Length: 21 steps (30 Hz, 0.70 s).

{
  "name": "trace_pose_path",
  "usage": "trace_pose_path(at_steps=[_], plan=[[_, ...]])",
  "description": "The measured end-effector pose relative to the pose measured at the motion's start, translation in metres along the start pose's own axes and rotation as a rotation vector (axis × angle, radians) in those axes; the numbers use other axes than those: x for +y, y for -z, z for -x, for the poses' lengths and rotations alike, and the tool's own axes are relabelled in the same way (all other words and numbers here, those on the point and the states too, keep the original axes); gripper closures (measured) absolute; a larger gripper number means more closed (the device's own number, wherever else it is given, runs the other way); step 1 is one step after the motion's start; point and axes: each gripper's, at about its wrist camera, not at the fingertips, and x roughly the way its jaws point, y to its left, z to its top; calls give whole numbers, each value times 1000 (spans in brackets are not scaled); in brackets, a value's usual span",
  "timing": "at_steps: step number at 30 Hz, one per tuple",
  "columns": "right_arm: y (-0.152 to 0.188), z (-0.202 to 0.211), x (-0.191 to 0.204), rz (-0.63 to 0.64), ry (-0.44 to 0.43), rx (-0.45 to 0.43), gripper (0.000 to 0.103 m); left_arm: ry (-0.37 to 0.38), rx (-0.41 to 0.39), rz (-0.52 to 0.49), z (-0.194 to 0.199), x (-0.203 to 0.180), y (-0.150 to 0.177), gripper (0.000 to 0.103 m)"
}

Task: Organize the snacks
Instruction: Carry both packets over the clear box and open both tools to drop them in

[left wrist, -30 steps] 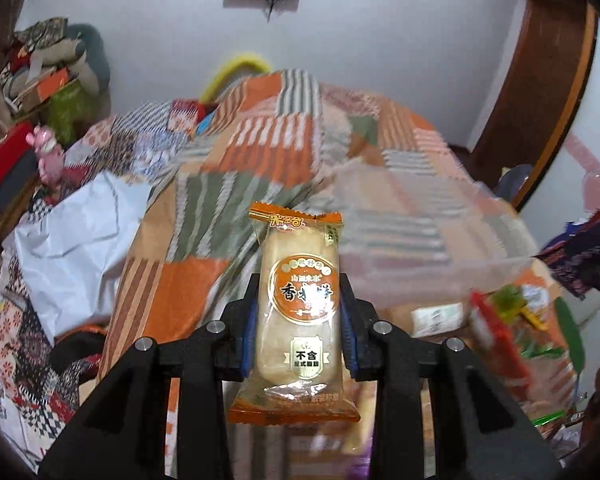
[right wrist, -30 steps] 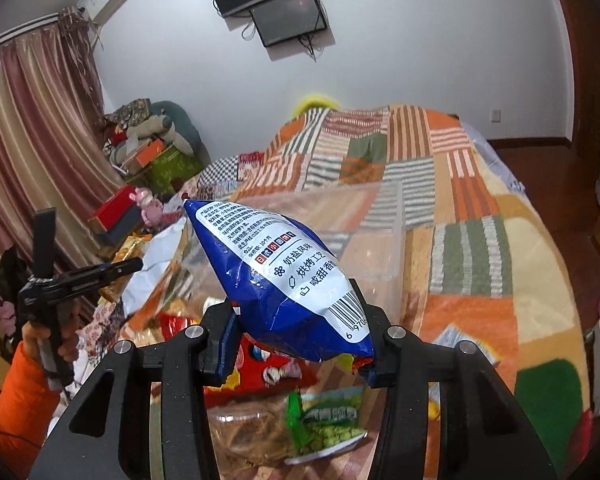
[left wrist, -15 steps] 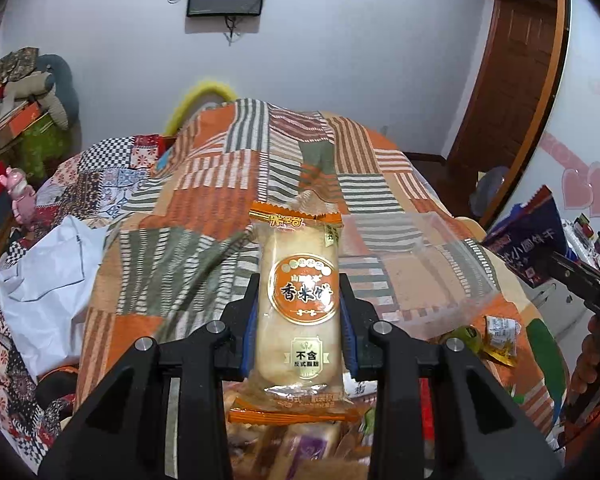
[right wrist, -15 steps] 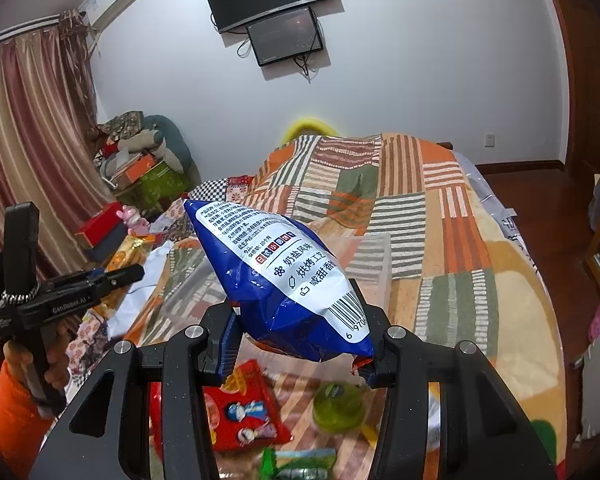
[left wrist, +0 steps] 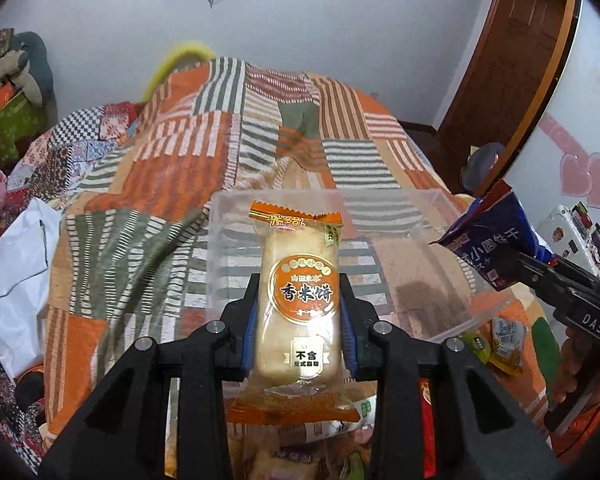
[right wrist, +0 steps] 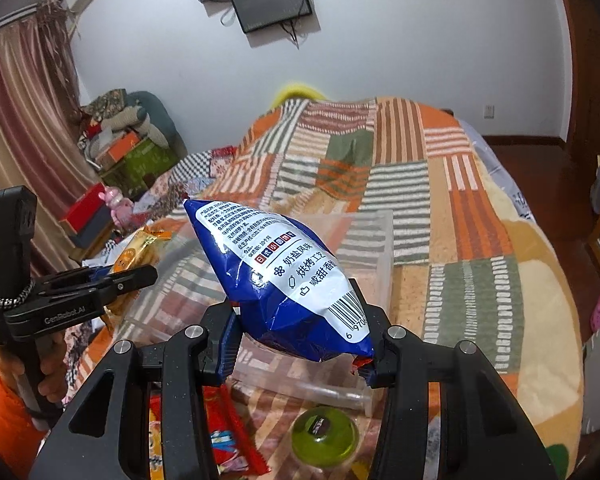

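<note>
My left gripper (left wrist: pixel 299 304) is shut on an orange rice cracker packet (left wrist: pixel 298 300) and holds it upright above the near side of a clear plastic bin (left wrist: pixel 440 216) on the bed. My right gripper (right wrist: pixel 298 334) is shut on a blue biscuit bag (right wrist: pixel 284 276), held above the same bin (right wrist: pixel 374 256). In the left wrist view the right gripper (left wrist: pixel 512 264) and its blue bag (left wrist: pixel 496 236) show at the right. In the right wrist view the left gripper (right wrist: pixel 140 274) and its packet (right wrist: pixel 134 256) show at the left.
Loose snacks lie on the bed in front of the bin: a green jelly cup (right wrist: pixel 325 434), a red packet (right wrist: pixel 236 440), small packets (left wrist: pixel 506 340). A patchwork blanket (left wrist: pixel 204 152) covers the bed. A white bag (left wrist: pixel 12 288) and clutter lie at the left.
Both grippers have moved forward with their snacks toward the clear bin, which now lies directly under and ahead of them. The grips have not changed.
</note>
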Motion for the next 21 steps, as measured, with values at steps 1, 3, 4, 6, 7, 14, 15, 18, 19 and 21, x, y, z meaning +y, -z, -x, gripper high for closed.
trace_pose_path(at_steps=[1,3,4,6,7,14,15,18,19,21], plan=[[0,-3,-1,0,1,12,60,-3,9,-5,-4,0,-1,69],[0,-9,-2,2,2,33,60,-5,26,-10,-11,0,-2,69],[0,-11,-2,6,3,42,60,-2,32,-9,-14,1,-2,69],[1,-14,0,13,5,56,60,6,44,-2,-18,3,-3,69],[2,-16,0,17,5,65,60,15,54,5,-20,4,-4,69],[6,-25,5,40,11,117,56,14,85,23,-26,7,-4,68],[5,-25,6,44,13,120,54,10,85,15,-25,6,-3,67],[5,-21,7,44,16,116,51,-7,86,-2,-21,1,-1,56],[4,-19,6,45,15,110,51,-11,81,-5,-20,0,0,53],[3,-12,7,49,15,98,51,-19,58,-17,-13,-3,0,51]])
